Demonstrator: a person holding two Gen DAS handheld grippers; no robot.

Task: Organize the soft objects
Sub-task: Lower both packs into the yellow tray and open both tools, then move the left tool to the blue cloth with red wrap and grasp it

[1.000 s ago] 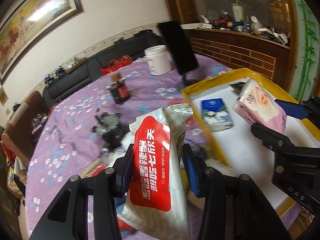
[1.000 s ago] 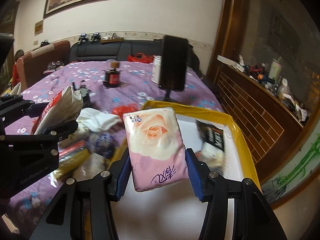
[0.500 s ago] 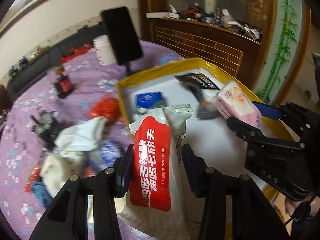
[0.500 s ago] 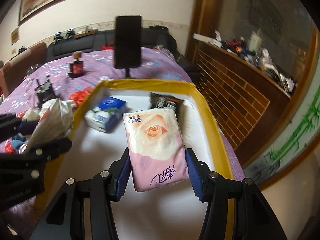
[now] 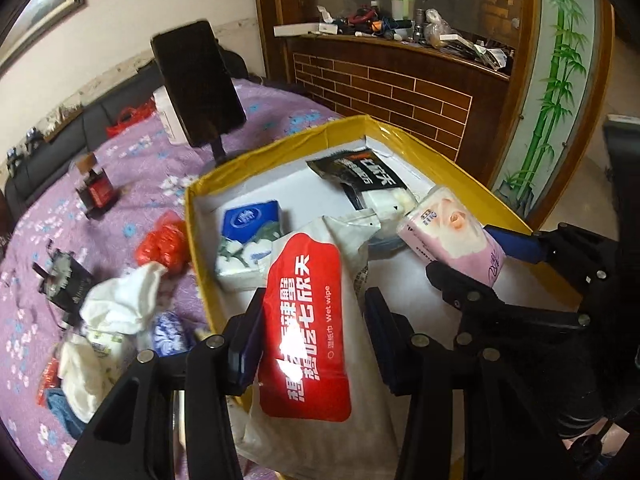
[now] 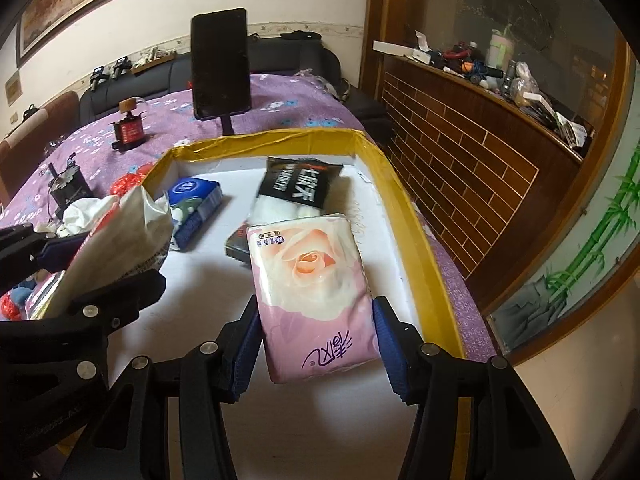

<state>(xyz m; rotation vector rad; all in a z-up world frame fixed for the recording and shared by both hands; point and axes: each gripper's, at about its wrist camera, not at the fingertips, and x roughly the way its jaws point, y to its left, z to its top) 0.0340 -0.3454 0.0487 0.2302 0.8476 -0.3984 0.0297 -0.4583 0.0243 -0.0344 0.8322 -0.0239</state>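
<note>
A: What is the left gripper (image 5: 312,336) doing?

B: It is clamping a wet-wipe pack (image 5: 306,332), white with a red label, between its blue pads (image 5: 244,344). The jaws are standing partly closed, pressed to the pack's sides. The pack is hanging over the near left corner of the tray (image 5: 192,216).

A: And the right gripper (image 6: 318,338)?

B: Its jaws are opening at this moment, with a pink tissue pack (image 6: 314,288) printed with a rose lying between them. I cannot tell whether the pads are still pressing on the pack or are just clear of it. The pack is sitting low over the white floor of the tray, near its right wall.

A: What is lying in the tray already?

B: A blue tissue pack (image 6: 194,204) is lying at the far left, and a black pack (image 6: 298,186) with white contents is lying at the far end. A small dark packet (image 6: 239,242) is peeking out just behind the pink one.

A: And outside?

B: White cloth (image 5: 120,304) and red bits (image 5: 164,240) are lying on the purple flowered tablecloth (image 5: 132,184), left of the tray. A phone (image 6: 220,62) is standing upright on a holder beyond the far rim.
</note>
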